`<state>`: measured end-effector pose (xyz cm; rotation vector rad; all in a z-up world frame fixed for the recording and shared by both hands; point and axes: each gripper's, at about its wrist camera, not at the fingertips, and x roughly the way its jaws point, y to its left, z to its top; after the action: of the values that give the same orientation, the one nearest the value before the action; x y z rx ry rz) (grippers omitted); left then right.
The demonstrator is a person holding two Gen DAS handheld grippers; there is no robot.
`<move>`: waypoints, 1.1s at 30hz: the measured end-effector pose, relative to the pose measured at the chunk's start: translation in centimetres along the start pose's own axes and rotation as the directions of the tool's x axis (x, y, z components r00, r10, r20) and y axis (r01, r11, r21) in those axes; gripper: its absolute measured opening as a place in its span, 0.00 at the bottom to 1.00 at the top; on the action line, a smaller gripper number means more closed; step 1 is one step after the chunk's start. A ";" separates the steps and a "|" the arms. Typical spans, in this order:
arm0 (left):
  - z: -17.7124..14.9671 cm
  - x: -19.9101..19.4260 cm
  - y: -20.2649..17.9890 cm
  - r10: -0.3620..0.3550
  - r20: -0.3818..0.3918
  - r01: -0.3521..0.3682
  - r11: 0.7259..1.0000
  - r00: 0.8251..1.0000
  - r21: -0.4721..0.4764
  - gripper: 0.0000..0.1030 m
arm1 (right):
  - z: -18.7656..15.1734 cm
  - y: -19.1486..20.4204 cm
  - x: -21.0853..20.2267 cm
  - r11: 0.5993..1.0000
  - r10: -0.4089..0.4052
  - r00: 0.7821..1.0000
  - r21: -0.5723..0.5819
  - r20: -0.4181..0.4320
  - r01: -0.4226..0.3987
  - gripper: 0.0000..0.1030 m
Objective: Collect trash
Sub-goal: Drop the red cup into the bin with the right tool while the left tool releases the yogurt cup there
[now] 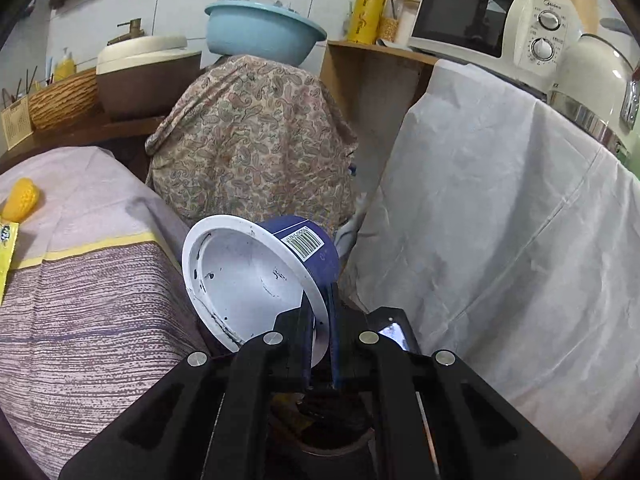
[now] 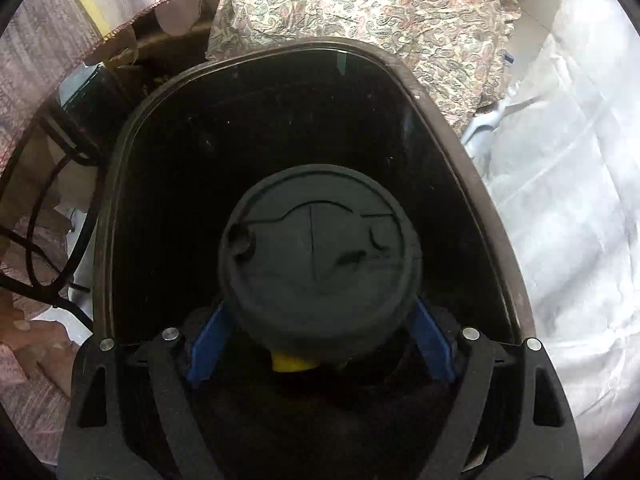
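In the left wrist view my left gripper [image 1: 320, 316] is shut on the wall of a blue paper bowl [image 1: 308, 248]. One finger is inside the bowl and one outside, and its white inside faces left. In the right wrist view my right gripper [image 2: 320, 344] holds a cup with a black lid [image 2: 320, 252] between its blue pads [image 2: 206, 346]. A bit of the cup's yellow body shows under the lid. The cup hangs over the dark mouth of a brown trash bin [image 2: 440, 96], whose inside is too dark to see.
A paisley cloth [image 1: 252, 140] covers something behind the bin. A white sheet [image 1: 500, 208] hangs on the right, a striped cloth [image 1: 80, 300] on the left. Black cables [image 2: 44, 240] lie left of the bin. A microwave [image 1: 480, 24] and a blue basin [image 1: 260, 32] stand above.
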<state>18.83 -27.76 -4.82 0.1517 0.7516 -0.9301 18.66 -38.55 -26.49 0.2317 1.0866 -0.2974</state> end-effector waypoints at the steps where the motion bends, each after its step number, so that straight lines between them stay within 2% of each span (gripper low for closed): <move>1: 0.0 0.4 -0.1 0.004 -0.006 -0.004 1.000 1.000 0.005 0.07 | -0.3 -0.1 -0.6 1.000 0.000 1.000 -0.004 0.021 0.000 0.80; 3: 0.1 0.9 -0.2 0.004 -0.015 -0.004 1.000 1.000 0.008 0.07 | -0.6 -0.1 -1.4 1.000 -0.004 0.999 -0.010 0.046 0.004 0.83; 8: 0.0 3.2 -1.0 0.000 -0.063 0.001 1.000 0.998 0.016 0.07 | -1.9 -0.8 -3.8 1.000 -0.025 0.995 -0.002 0.093 0.026 0.83; 14: -0.7 7.2 -1.9 -0.020 -0.161 0.022 1.000 0.987 0.012 0.08 | -5.0 -2.3 -8.9 0.999 -0.024 0.981 0.039 0.190 0.016 0.83; 19: -2.1 10.8 -2.0 -0.055 -0.270 0.052 0.998 0.961 -0.016 0.08 | -7.1 -3.5 -11.4 0.998 -0.048 0.975 0.044 0.219 0.039 0.83; 22: -3.1 13.1 -2.1 -0.099 -0.357 0.091 0.995 0.929 -0.040 0.08 | -7.6 -4.0 -12.0 0.997 -0.053 0.975 0.066 0.215 0.039 0.83; 23: -3.3 13.6 -2.1 -0.093 -0.374 0.085 0.996 0.923 -0.038 0.10 | -7.8 -4.2 -12.2 0.996 -0.054 0.975 0.075 0.215 0.039 0.83; 25: -3.5 13.8 -2.0 -0.086 -0.384 0.077 0.996 0.919 -0.040 0.21 | -8.0 -4.0 -12.4 0.996 -0.061 0.975 0.080 0.212 0.045 0.83; 27: -3.3 13.3 -1.9 -0.082 -0.358 0.069 0.996 0.930 -0.049 0.68 | -8.1 -4.0 -12.5 0.996 -0.065 0.975 0.081 0.212 0.049 0.83; 29: -2.8 11.9 -1.7 -0.082 -0.294 0.067 0.996 0.952 -0.058 0.75 | -8.2 -4.0 -12.2 0.995 -0.064 0.976 0.082 0.207 0.048 0.83; 33: -1.8 9.0 -2.1 -0.066 -0.238 0.056 0.997 0.969 -0.049 0.77 | -8.5 -3.9 -12.0 0.995 -0.081 0.975 0.072 0.206 0.067 0.83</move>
<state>19.59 -34.33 -11.57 0.2072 1.0031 -0.9641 5.08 -37.91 -19.68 0.2132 0.8799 -0.4152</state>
